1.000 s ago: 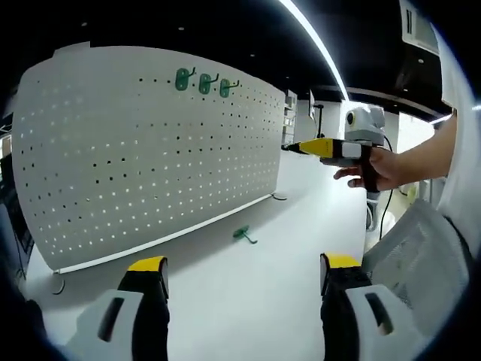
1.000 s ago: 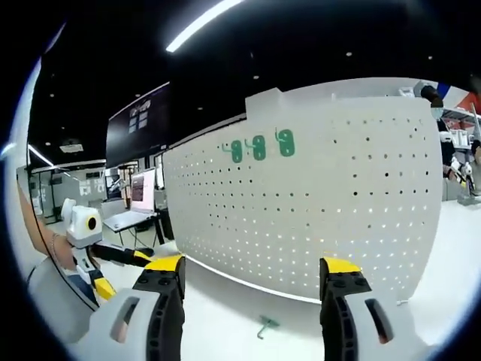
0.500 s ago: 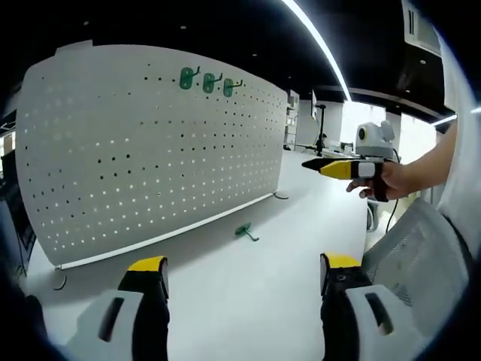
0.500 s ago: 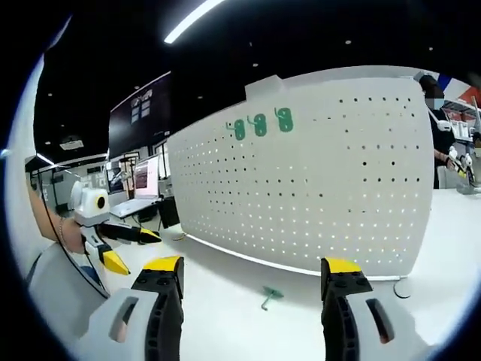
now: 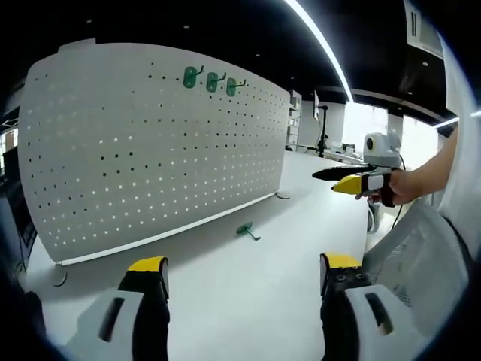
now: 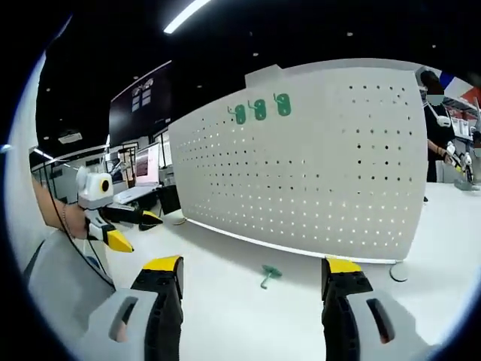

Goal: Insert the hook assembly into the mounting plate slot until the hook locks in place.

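Right tongs (image 5: pixel 340 177) lowered — hook (image 5: pixel 245 230) untouched, pegboard (image 5: pixel 135 150) beyond

bare white table (image 5: pixel 248 286) ahead, upright pegboard (image 5: pixel 150 143) walling the far side

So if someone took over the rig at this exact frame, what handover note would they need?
Left gripper: open, empty, above the white table.
Right gripper: open, empty, also above the table.
One green hook lies loose on the table in front of the white pegboard.
Three green hooks already hang in a row near the board's top edge.
Left to do: pick up the loose hook and seat it in the board until it locks.
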A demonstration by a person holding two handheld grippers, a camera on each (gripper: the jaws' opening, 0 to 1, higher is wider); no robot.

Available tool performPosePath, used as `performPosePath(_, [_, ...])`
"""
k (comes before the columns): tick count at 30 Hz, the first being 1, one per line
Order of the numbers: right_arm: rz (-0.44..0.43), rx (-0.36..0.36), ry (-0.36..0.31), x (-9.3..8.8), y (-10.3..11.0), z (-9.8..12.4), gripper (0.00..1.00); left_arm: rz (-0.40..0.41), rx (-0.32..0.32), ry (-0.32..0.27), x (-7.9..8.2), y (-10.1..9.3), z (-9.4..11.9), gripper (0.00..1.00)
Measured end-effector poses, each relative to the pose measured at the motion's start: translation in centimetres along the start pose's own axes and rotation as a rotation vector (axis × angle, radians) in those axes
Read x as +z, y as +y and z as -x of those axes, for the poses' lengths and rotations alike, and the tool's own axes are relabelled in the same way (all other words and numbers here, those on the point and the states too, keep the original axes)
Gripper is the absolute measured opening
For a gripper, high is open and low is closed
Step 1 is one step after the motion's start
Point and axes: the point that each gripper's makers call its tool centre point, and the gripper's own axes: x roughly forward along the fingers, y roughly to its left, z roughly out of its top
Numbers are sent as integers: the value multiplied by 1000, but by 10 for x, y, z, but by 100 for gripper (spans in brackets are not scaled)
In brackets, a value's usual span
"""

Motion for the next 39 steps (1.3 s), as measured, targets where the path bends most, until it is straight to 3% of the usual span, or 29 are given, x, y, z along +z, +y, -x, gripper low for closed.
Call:
performPosePath(4, [-10,-3,25,-9,1,2,73,6,5,0,-1,2,1,85])
performPosePath(19, [-24,-4,47,-13,0,1,73,-7,-5,6,3,2,-3,84])
performPosePath(25, [-24,-4,57,-16,0,1,73,-59,-33,17,13,2,-11,84])
performPosePath(35, [61,37,110,-24,14,-3,72,-113,-90,20,32,5,-28,83])
performPosePath(39, [73,44,122,-26,15,-4,72,-166,-136,57,32,-1,-36,83])
